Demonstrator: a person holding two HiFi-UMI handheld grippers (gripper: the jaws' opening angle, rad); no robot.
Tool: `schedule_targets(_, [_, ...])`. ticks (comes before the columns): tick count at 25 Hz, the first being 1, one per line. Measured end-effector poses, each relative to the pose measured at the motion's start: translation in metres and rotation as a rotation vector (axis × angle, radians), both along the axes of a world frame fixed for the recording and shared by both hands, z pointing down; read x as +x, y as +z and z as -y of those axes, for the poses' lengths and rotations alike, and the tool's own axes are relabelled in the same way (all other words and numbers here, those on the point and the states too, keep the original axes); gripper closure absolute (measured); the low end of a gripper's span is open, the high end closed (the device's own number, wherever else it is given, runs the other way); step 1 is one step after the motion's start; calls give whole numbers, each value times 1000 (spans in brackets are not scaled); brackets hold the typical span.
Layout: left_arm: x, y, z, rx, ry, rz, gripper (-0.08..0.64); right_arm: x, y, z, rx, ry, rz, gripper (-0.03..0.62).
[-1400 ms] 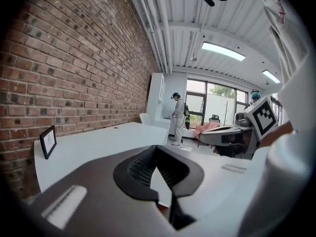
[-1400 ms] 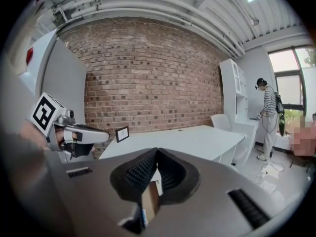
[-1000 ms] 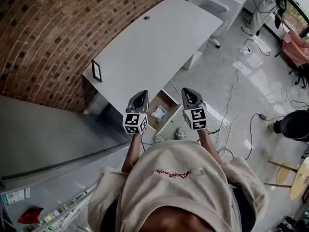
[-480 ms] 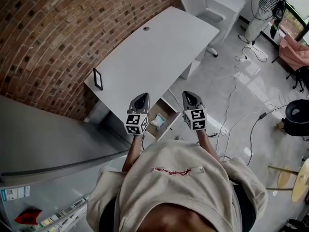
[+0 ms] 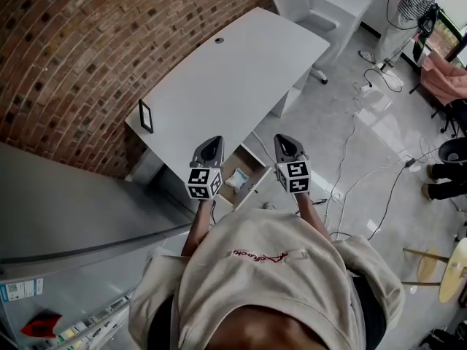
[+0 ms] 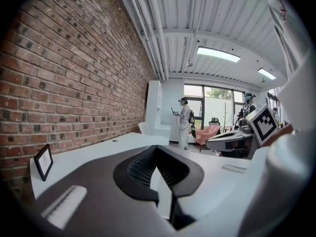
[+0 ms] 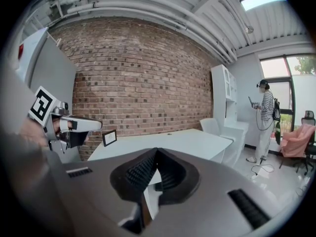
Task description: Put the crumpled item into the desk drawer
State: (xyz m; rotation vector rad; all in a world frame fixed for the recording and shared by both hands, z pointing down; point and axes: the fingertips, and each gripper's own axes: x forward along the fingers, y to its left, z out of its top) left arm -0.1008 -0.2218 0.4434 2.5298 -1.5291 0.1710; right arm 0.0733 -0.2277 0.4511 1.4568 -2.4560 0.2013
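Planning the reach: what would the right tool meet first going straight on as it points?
Probably the top of the white desk, just beyond the shut right tool; depth is unclear.

We're in an office, loft-style. A bare brick wall (image 5: 66, 57) runs down one side, and beside it stands a long white counter (image 5: 219, 86) with just a small picture frame (image 5: 147, 116) on it. A white chair (image 5: 295, 2) sits at the far end. Cables (image 5: 350, 159) trail over the glossy grey floor (image 5: 343, 108). Overhead are exposed pipes (image 6: 153, 33) and strip lights (image 6: 218, 54). At the back there are tall windows (image 6: 212, 102), a pink armchair (image 7: 295, 141), a white shelf unit (image 7: 222, 100) and a person (image 7: 264, 120) standing.
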Motion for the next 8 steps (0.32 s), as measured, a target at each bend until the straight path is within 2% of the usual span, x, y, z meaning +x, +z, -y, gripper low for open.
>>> schedule_targets(8, [2,6,-2,-15,-1,5,551,-1,5,0,-8,-13,-8,580])
